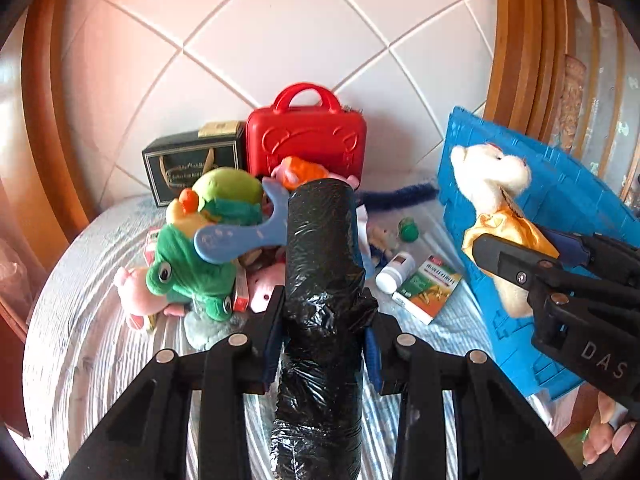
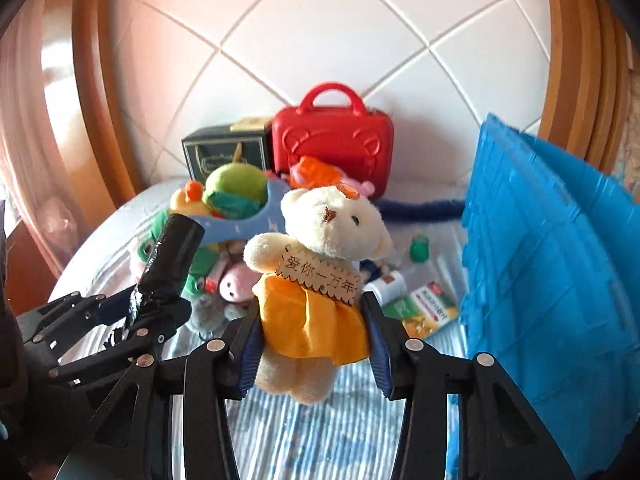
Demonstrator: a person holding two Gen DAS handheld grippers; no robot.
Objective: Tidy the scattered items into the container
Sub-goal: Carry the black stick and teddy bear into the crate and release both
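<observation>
**Left wrist view: black roll and bear both clamped above the bed**

Left wrist view showed left gripper [image 1: 324, 316] clamped on black wrapped roll [image 1: 320, 280], pads pressed against its sides, roll pointing forward and up between the fingers. Held clear above striped bedcover [image 1: 80, 340]. Seen to the right in the same view: right gripper [image 1: 516, 256] clamped on cream teddy bear [image 1: 492, 184] in an orange dress, in front of blue container [image 1: 560, 200], which stood tilted at the right side of the bedcover.

Right wrist view confirmed the grip: pads of right gripper [image 2: 312, 344] pressed on both sides of the bear's orange dress, bear [image 2: 332, 224] upright, a wooden tag with Chinese characters across its chest. Blue container [image 2: 552, 260] just to the right of the bear, not touching it as far as could be told. Left gripper [image 2: 148, 312] at lower left, with the roll [image 2: 172, 256] angled upward.

Left scattered on the bedcover behind: green frog plush [image 1: 188, 268], pink plush [image 1: 136, 292], blue slingshot-shaped toy [image 1: 240, 236], white bottle [image 1: 396, 272], green-and-orange box [image 1: 432, 292], small green item [image 1: 408, 230]. Against the tiled wall: red toy case [image 1: 308, 140] and dark gift box [image 1: 192, 160], side by side.
</observation>
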